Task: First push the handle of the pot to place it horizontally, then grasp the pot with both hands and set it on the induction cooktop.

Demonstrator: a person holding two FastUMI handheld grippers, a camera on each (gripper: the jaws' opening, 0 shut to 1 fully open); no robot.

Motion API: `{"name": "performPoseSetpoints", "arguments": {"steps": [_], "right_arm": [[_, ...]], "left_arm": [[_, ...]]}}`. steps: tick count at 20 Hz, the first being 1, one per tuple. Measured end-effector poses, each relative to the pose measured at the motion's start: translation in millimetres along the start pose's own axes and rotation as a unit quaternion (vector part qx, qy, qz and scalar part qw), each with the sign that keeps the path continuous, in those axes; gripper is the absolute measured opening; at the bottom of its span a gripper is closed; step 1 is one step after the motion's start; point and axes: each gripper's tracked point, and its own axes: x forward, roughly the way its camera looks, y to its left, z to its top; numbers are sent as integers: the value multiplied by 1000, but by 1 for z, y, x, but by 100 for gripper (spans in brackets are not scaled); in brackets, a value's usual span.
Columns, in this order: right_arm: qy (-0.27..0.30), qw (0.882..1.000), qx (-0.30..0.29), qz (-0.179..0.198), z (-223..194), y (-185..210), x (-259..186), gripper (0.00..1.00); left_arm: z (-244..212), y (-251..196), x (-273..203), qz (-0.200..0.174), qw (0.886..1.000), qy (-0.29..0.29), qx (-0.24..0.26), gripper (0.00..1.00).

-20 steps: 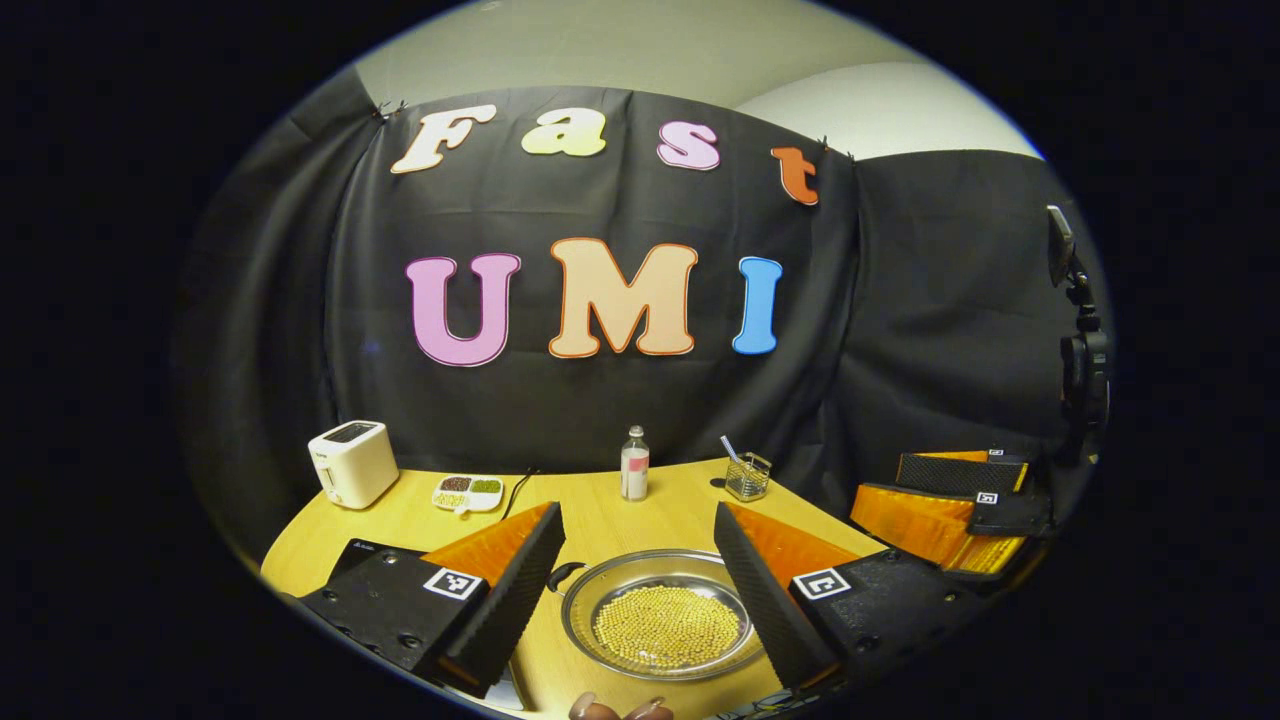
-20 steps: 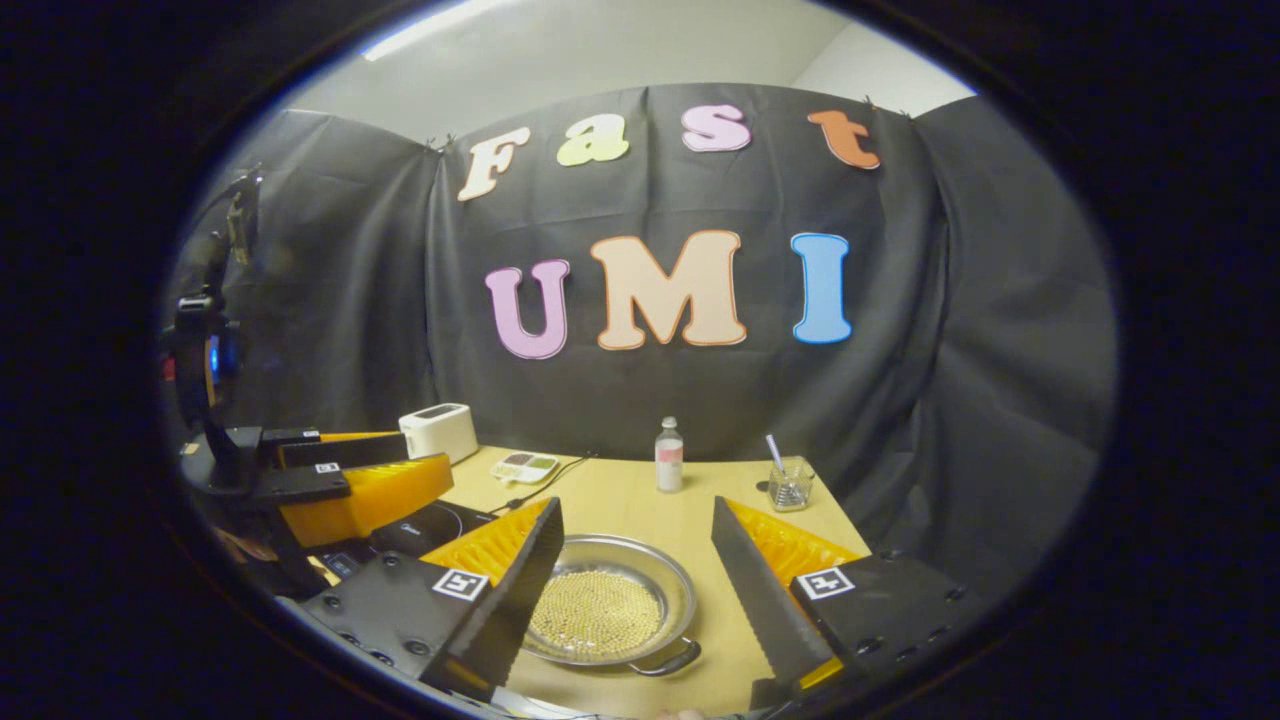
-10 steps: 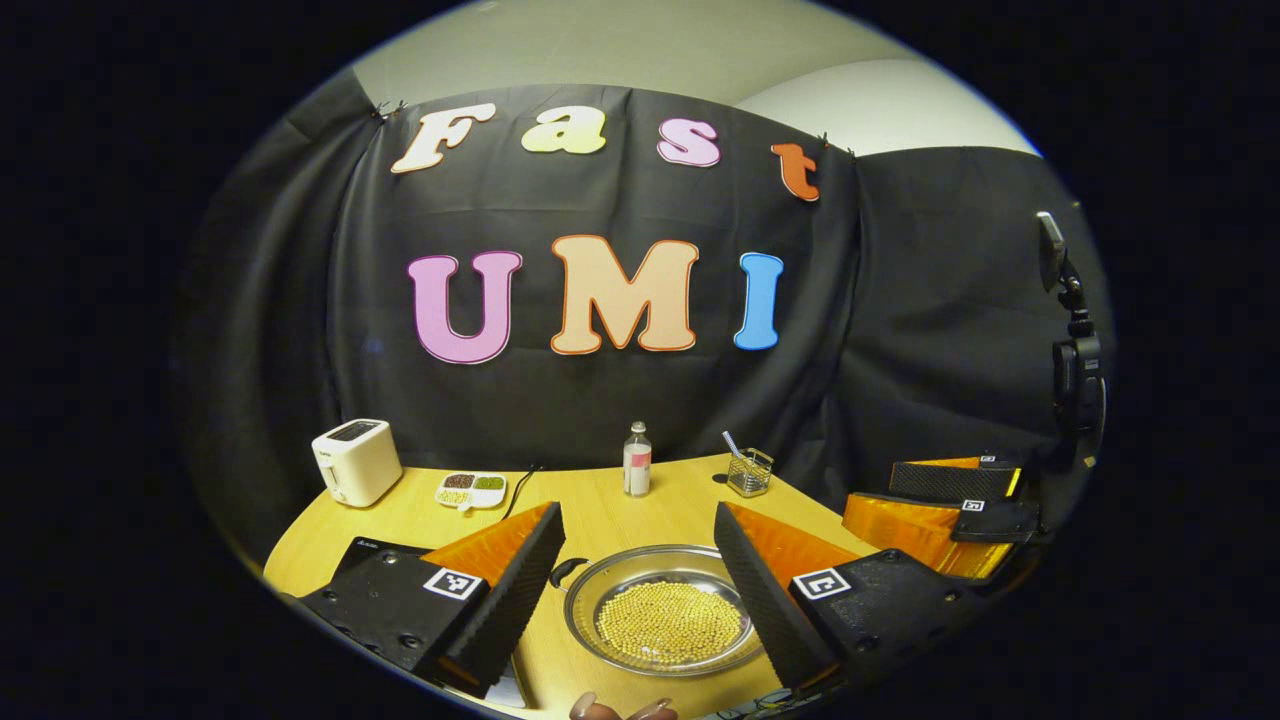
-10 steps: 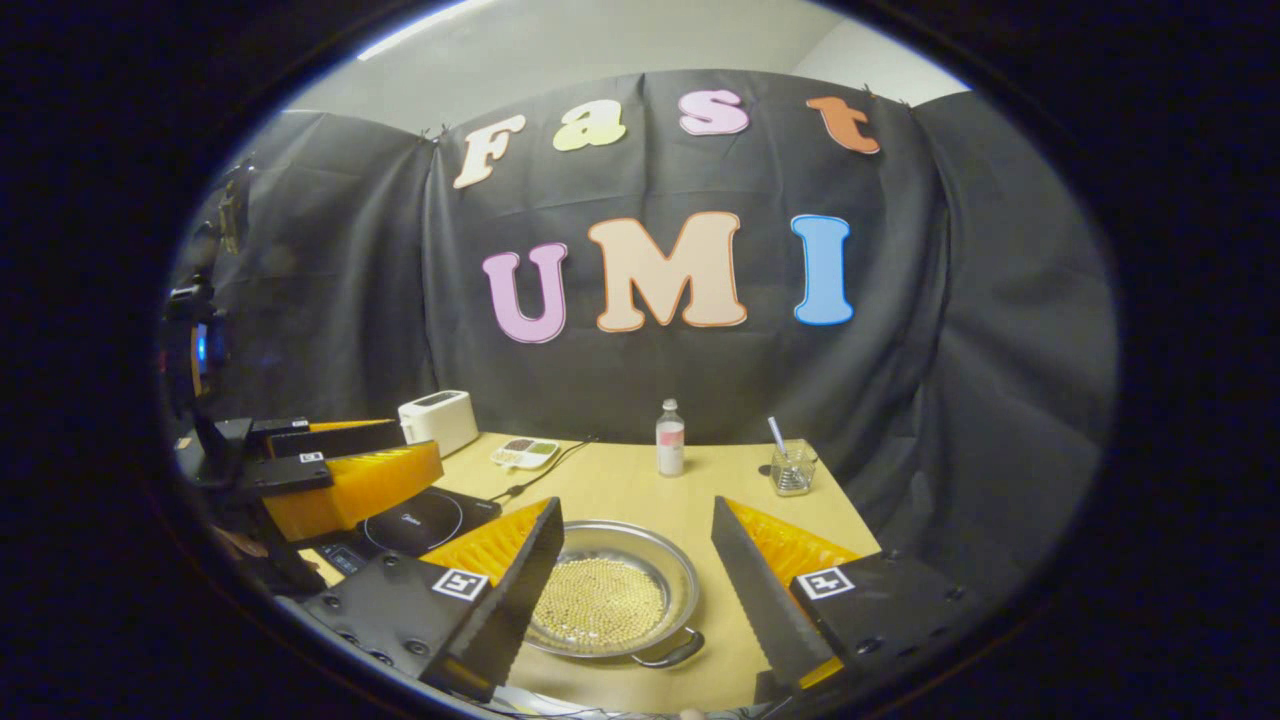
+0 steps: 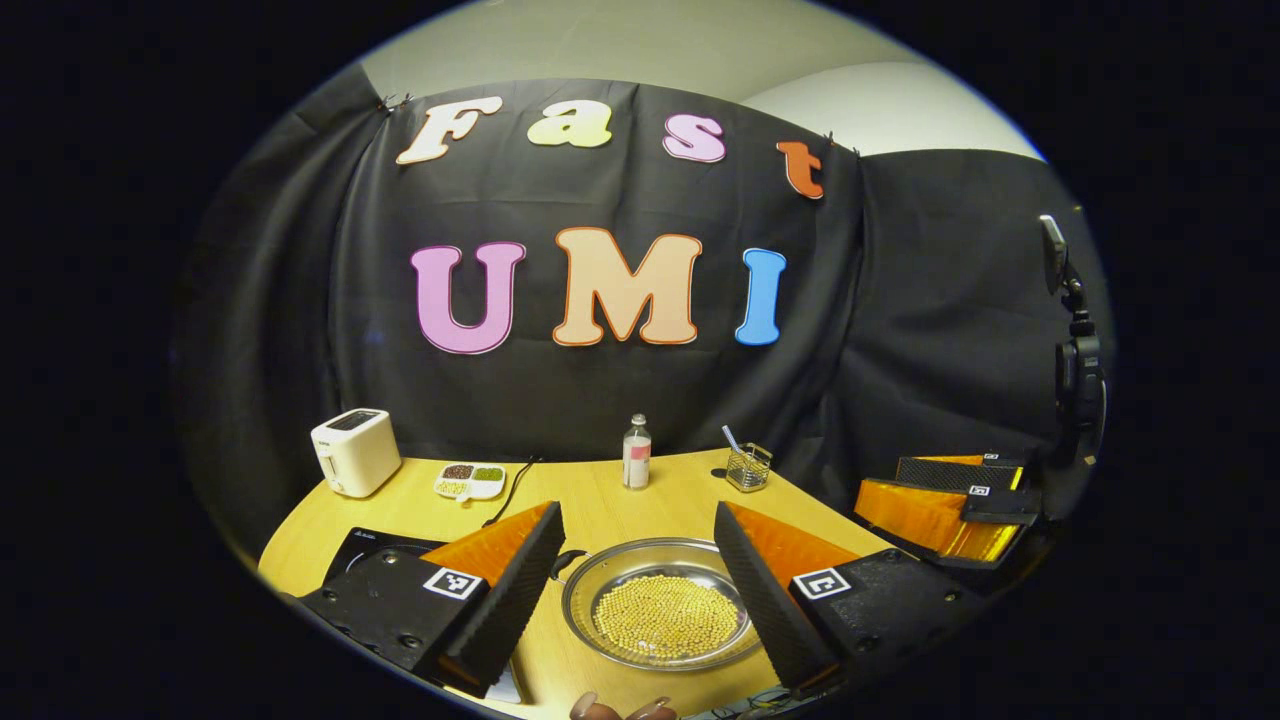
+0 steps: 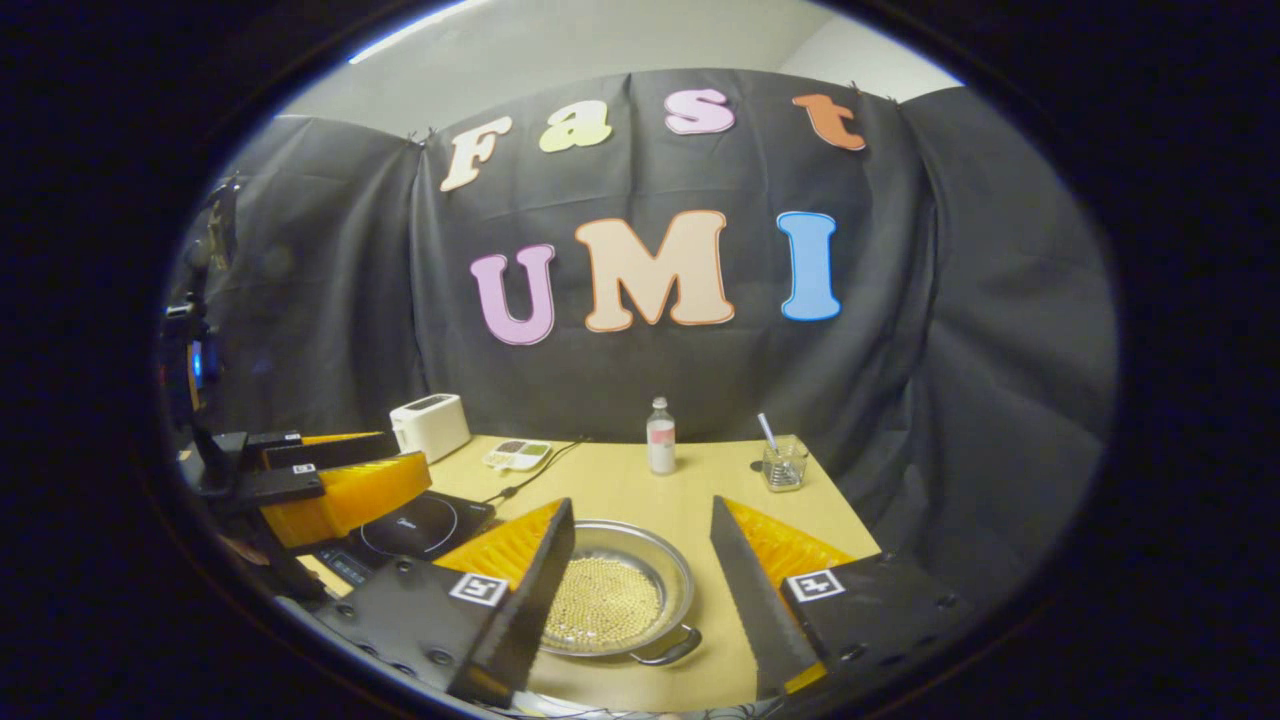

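In the left gripper view, the left tongs [image 5: 638, 585] stand wide apart and hold nothing, hovering above the near edge of the light wooden bench [image 5: 600, 505]. Between their fingers lies the shallow round steel pot [image 5: 660, 615], filled with small yellow beads, resting on the bench with a dark handle showing at its far-left rim. Fingertips of a hand [image 5: 620, 709] show at the bottom edge. Just left of the pot, partly behind the left finger, sits the flat black induction cooktop [image 5: 365, 545]. The right tongs [image 5: 945, 505] show at the far right, above the bench edge.

In the right gripper view, the right tongs [image 6: 640, 590] also stand wide and empty, with the pot below them and its metal loop handle [image 6: 668, 650] at the near rim.

Farther back stand a white toaster [image 5: 355, 452], a small white divided dish of grains [image 5: 468, 481], a clear bottle with a pink label [image 5: 635, 453] and a small glass cup holding a straw [image 5: 748, 467], before the black cloth wall.
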Motion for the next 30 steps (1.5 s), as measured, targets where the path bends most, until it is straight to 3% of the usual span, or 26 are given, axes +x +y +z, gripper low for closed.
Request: {"name": "performPoseSetpoints", "arguments": {"steps": [1, 2, 3, 4, 6, 8, 11, 12, 14, 15, 20, 27, 30], "right_arm": [[0, 1000, -1, 0, 0, 0, -1, 72], [0, 1000, -1, -1, 0, 0, -1, 81], [0, 1000, 1, 1, 2, -1, -4, 81], [1, 1000, 5, 1, 0, 1, 1, 73], [4, 1000, 2, 5, -2, 3, -1, 46], [3, 1000, -3, 11, -4, 6, 7, 46], [4, 1000, -16, 5, -2, 4, -2, 29], [6, 1000, -23, 3, -4, 3, -3, 29], [1, 999, -30, -17, 0, -7, -10, 11], [5, 1000, -28, -7, -1, -2, -8, 1], [26, 999, -26, -6, -12, 0, -15, 0], [83, 996, -30, -24, -52, -10, -18, 2], [116, 993, -38, -12, -76, -11, -15, 2]], "left_arm": [[0, -1, 0, -1, 1000, 1, -1, 95], [0, -1, -1, -2, 1000, 1, -2, 97], [-1, 0, -1, -2, 1000, 2, -2, 97], [-2, 0, -2, -2, 1000, 4, -2, 97], [-3, -2, -1, -3, 1000, 5, -2, 97], [-4, -3, -2, -6, 1000, 6, -2, 97], [-3, -3, -2, -7, 1000, 4, 0, 97], [-2, -3, -2, -8, 1000, 4, -2, 97], [-3, -3, -2, -8, 1000, 4, -7, 97], [-3, -2, -2, -9, 1000, 4, -8, 97], [-7, 0, -4, -15, 1000, 8, -19, 97], [-21, -1, -5, -41, 999, 23, -22, 97], [-26, 2, -4, -34, 999, 29, -23, 98]]}}
